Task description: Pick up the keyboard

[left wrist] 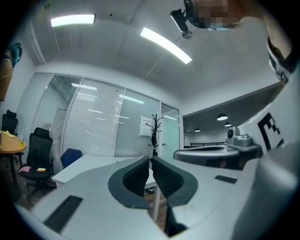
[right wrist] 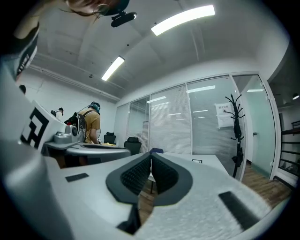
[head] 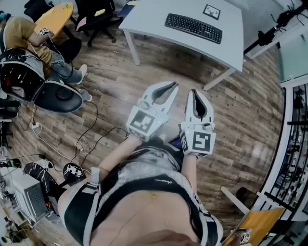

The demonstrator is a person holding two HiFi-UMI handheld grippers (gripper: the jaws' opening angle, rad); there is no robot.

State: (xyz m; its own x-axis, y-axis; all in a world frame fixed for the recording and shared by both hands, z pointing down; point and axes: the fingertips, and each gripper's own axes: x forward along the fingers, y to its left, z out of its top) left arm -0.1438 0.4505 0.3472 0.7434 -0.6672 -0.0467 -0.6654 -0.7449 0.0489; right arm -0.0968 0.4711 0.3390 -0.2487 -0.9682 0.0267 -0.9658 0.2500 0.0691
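A black keyboard (head: 193, 27) lies on a white table (head: 154, 21) at the top of the head view, well ahead of both grippers. My left gripper (head: 174, 84) and right gripper (head: 193, 91) are held level side by side over the wooden floor, short of the table. Both are shut with nothing between the jaws. In the left gripper view the shut left gripper (left wrist: 150, 159) points at the white table (left wrist: 93, 164). In the right gripper view the shut right gripper (right wrist: 151, 155) points at the same table (right wrist: 206, 164). The keyboard is not seen in either gripper view.
A small framed marker card (head: 211, 11) sits on the table beyond the keyboard. A seated person (head: 33, 38) and office chairs (head: 94, 19) are at the far left. Cables (head: 91, 139) trail over the floor at left. A metal railing (head: 293, 153) runs along the right.
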